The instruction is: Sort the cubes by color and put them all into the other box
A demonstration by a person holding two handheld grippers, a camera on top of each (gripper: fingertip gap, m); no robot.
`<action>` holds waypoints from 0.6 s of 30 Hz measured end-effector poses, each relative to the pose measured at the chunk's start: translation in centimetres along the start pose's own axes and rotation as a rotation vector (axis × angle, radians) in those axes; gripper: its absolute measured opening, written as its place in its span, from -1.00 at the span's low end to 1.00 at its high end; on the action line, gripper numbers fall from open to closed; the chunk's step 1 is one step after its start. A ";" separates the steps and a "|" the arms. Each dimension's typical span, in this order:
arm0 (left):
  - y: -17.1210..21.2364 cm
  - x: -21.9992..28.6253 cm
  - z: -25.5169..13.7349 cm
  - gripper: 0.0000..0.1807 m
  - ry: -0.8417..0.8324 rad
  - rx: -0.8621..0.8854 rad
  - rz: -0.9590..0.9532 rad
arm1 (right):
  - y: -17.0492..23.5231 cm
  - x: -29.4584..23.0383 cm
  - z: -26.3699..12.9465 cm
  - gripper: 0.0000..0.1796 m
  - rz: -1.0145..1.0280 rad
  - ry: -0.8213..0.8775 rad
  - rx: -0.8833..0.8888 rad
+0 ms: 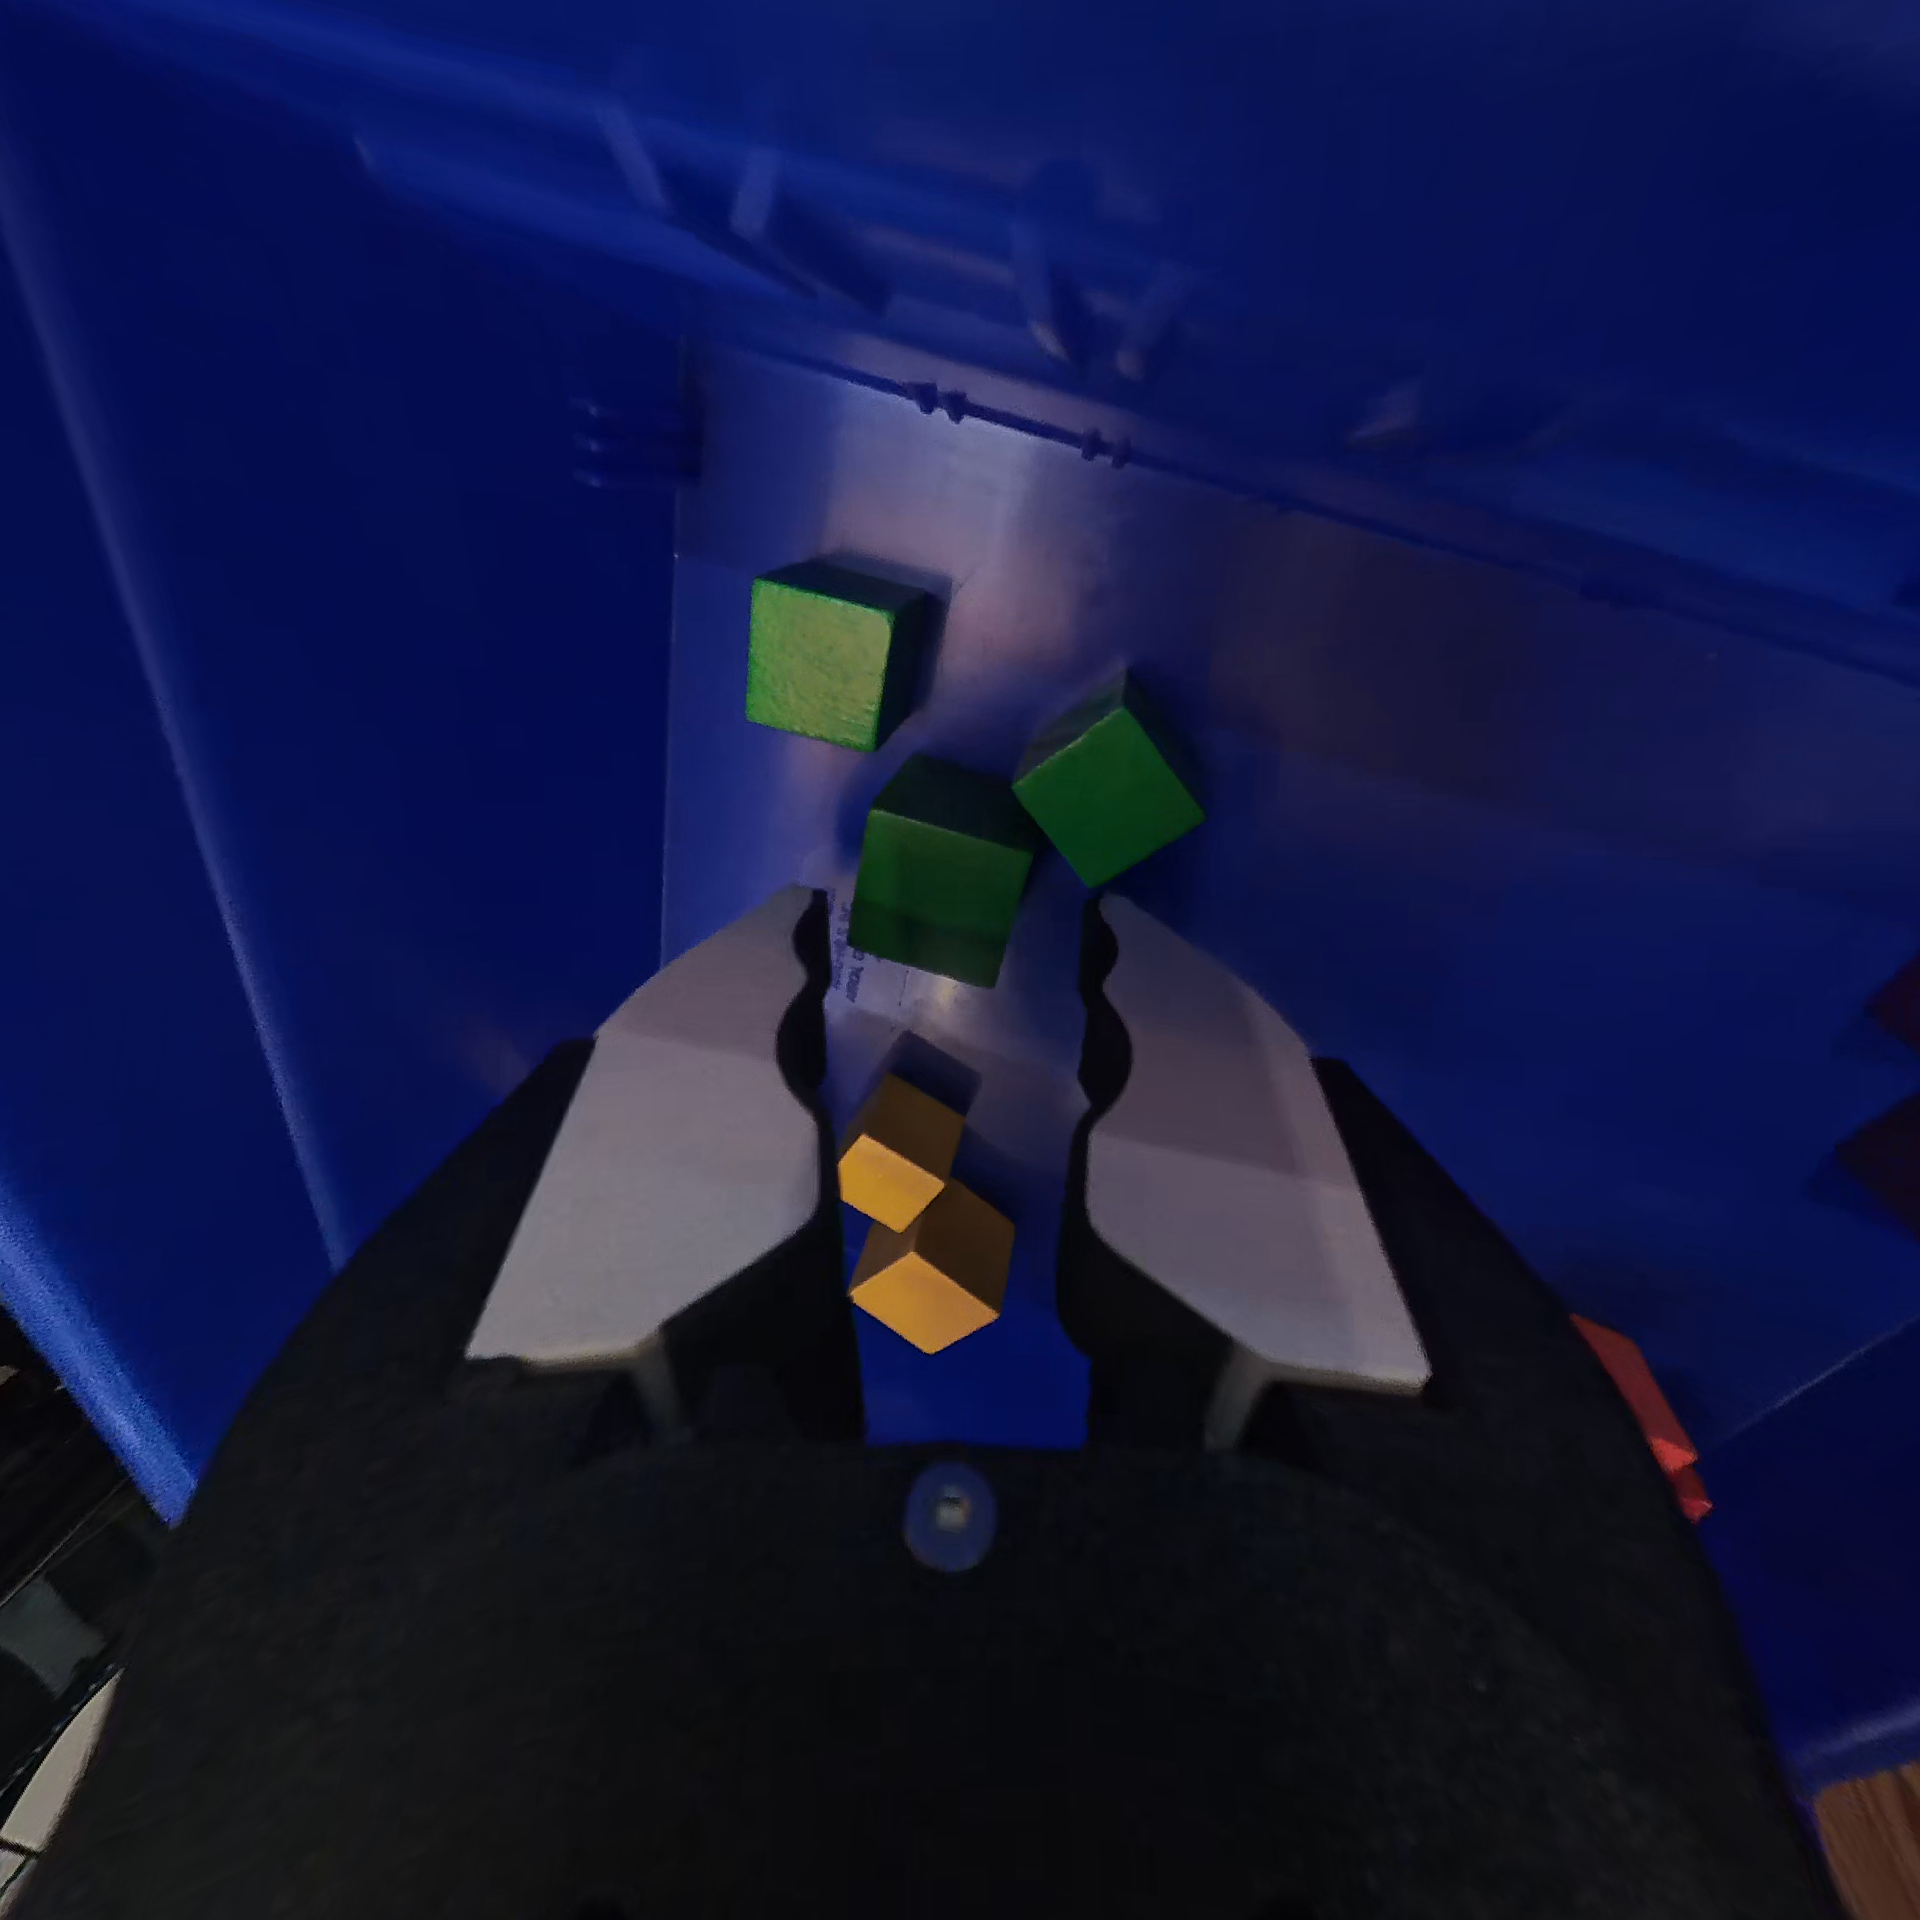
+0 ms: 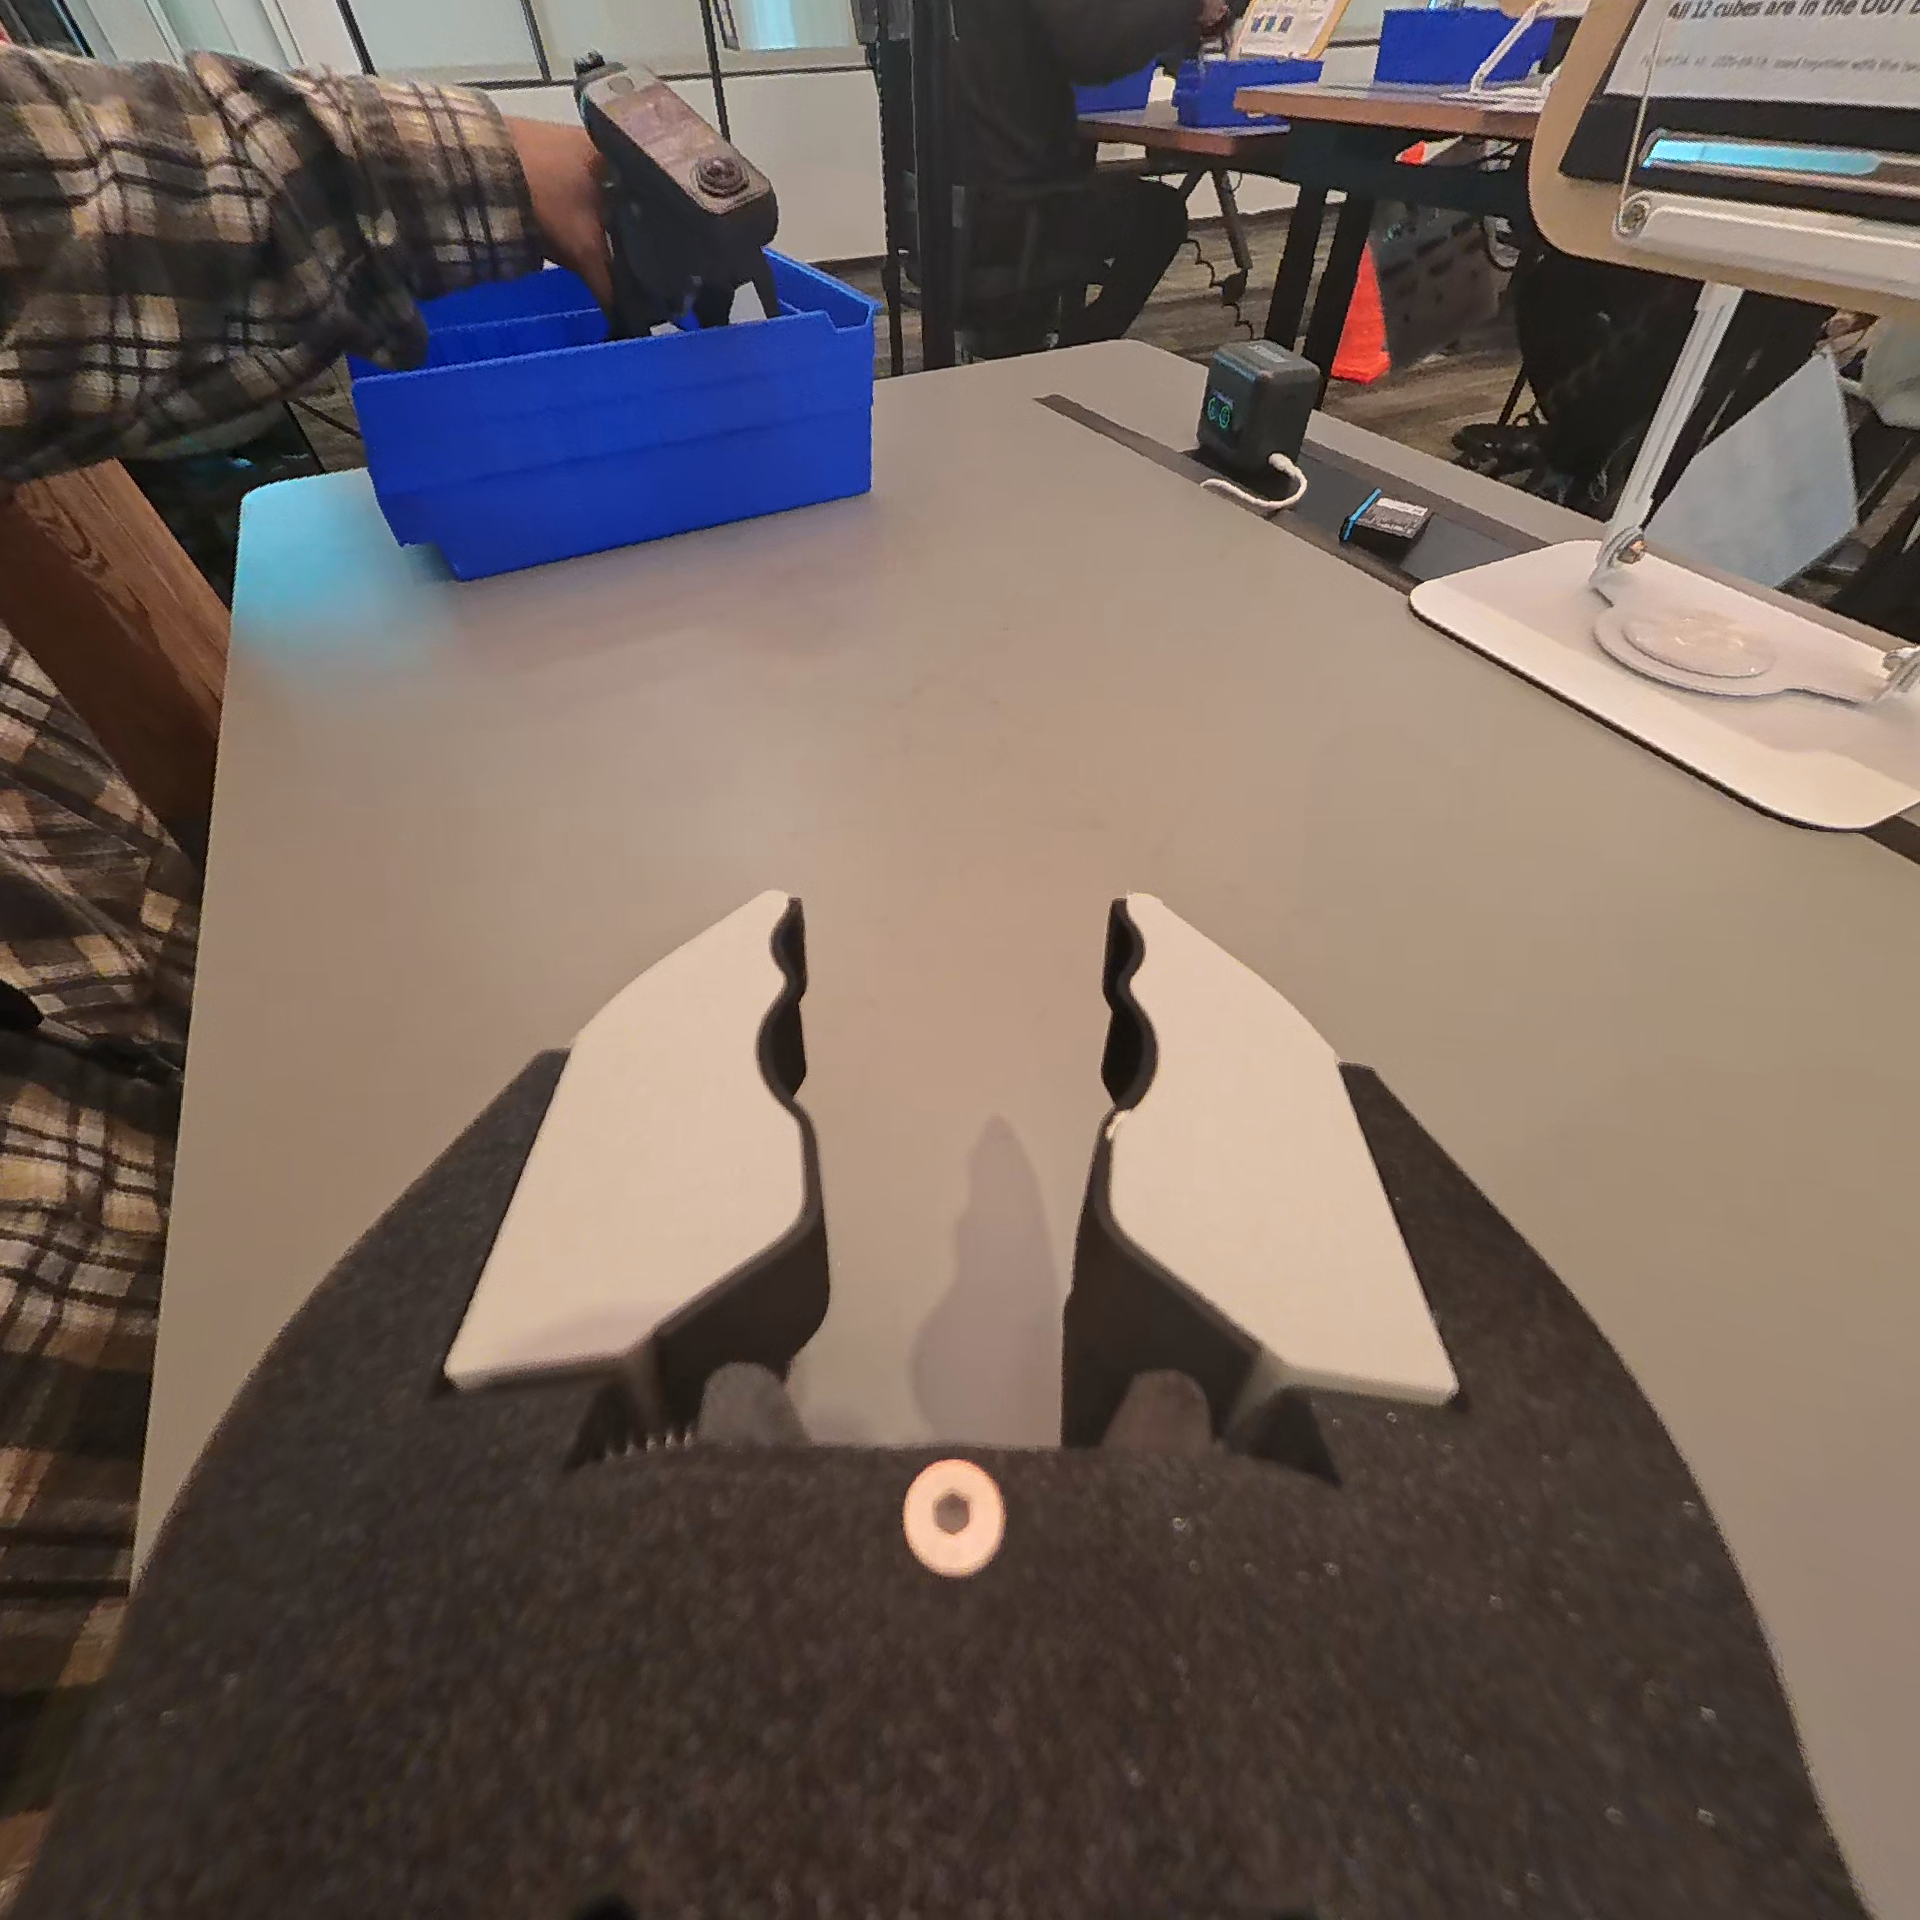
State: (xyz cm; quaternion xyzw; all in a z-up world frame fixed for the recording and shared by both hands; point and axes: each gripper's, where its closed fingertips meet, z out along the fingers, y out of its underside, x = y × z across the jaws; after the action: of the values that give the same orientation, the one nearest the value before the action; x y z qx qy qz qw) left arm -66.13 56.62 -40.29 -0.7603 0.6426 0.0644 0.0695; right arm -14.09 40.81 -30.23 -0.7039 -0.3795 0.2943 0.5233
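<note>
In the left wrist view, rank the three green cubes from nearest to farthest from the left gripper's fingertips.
From the left gripper, which is open inside the blue box:
1. Middle green cube, just ahead between the fingertips.
2. Right green cube, ahead and slightly right, touching the middle one.
3. Far-left green cube, farthest in, standing apart near the box's left wall.

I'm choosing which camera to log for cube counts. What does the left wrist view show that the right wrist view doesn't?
Only the left wrist view looks inside the blue box: three green cubes and two yellow cubes on its floor, red cubes at the right edge, left tongs open.

Only the right wrist view shows the grey table, a white stand, a small black device, and open right tongs.

Both share the blue box.
</note>
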 end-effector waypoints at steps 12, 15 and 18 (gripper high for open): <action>-0.1 0.2 0.1 -0.64 0.020 0.022 -0.007 | 0.0 0.1 0.5 -0.40 0.004 -0.001 -0.004; -0.1 0.2 0.1 -0.67 0.025 0.028 -0.012 | 0.0 0.1 0.6 -0.40 0.008 -0.004 -0.004; -0.1 0.2 0.1 -0.67 0.024 0.029 -0.029 | 0.1 -0.1 0.7 -0.40 0.010 -0.008 -0.005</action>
State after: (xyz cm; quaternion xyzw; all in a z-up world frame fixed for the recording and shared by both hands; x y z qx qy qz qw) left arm -66.04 56.47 -40.44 -0.7690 0.6333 0.0450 0.0740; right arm -14.73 41.11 -30.49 -0.7059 -0.3787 0.2991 0.5184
